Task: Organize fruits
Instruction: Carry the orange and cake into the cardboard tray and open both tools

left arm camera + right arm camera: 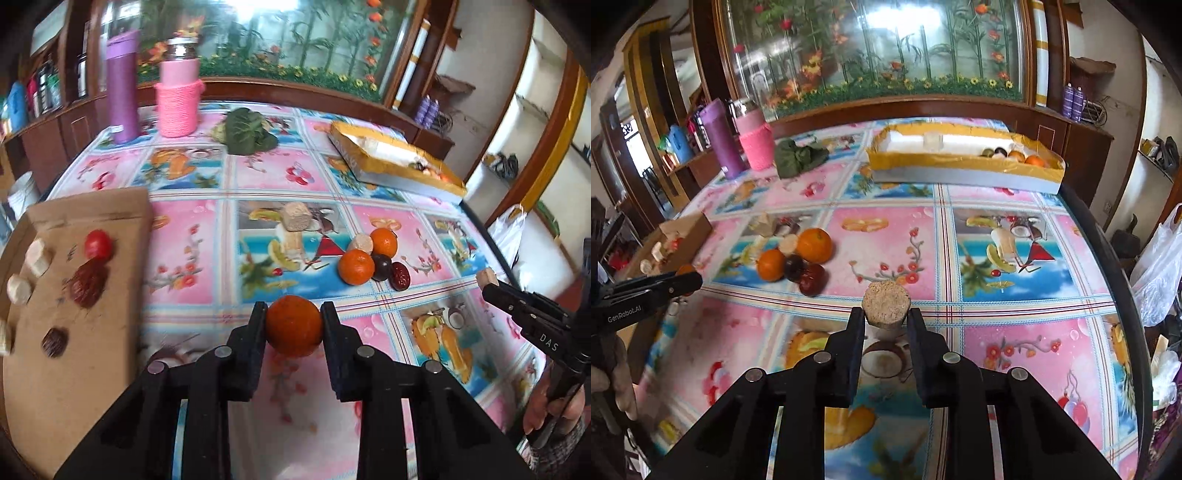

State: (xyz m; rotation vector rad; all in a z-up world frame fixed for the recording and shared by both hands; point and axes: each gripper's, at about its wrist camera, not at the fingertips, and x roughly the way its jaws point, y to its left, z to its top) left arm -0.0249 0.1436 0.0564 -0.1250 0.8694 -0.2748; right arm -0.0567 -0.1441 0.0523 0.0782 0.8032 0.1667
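My left gripper is shut on an orange, held above the patterned tablecloth. My right gripper is shut on a round beige cork-like piece. A small pile lies mid-table: two oranges, a dark plum, a red date and a beige piece. The left wrist view shows the right gripper at the right edge, still clamping its beige piece.
A brown cardboard tray at the left holds a small tomato, dark red fruits and beige pieces. A yellow-rimmed box at the back right holds several fruits. A purple flask, pink-sleeved jar and green cloth stand behind.
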